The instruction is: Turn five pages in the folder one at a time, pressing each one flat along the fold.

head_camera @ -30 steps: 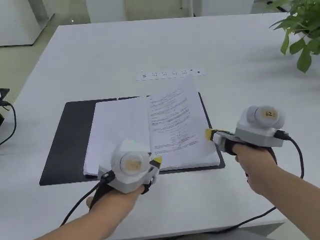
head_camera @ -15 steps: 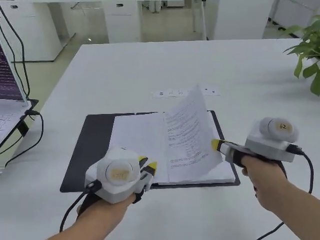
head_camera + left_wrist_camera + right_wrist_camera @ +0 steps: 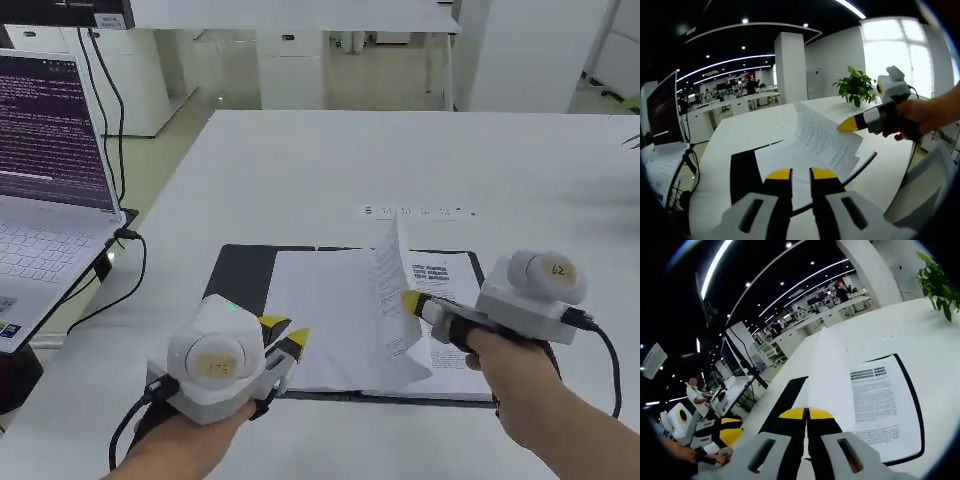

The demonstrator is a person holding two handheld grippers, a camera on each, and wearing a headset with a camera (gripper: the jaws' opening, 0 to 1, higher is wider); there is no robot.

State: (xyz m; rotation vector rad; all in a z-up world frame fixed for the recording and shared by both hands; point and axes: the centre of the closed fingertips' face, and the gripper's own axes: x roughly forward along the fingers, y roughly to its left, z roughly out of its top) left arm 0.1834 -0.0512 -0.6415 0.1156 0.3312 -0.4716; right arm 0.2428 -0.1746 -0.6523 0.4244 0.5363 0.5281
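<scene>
Three cameras, one open folder (image 3: 240, 290)
Head view looks down over the near edge of the desk (image 3: 300, 160); both gripper views sit low, close, facing each other across the raised page (image 3: 395, 290) all share.

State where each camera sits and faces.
Head view: on the headset, looking down at the folder; both arms show.
Left gripper view: on the left gripper, facing over the folder toward the right gripper; own jaws show.
Right gripper view: on the right gripper, facing along the lifted page it pinches.
Both gripper views share that page.

One folder (image 3: 240, 275), one raised page (image 3: 392, 290), one left gripper (image 3: 286, 332), one right gripper (image 3: 412, 300), one laptop (image 3: 45, 190), one plant (image 3: 856, 90).
</scene>
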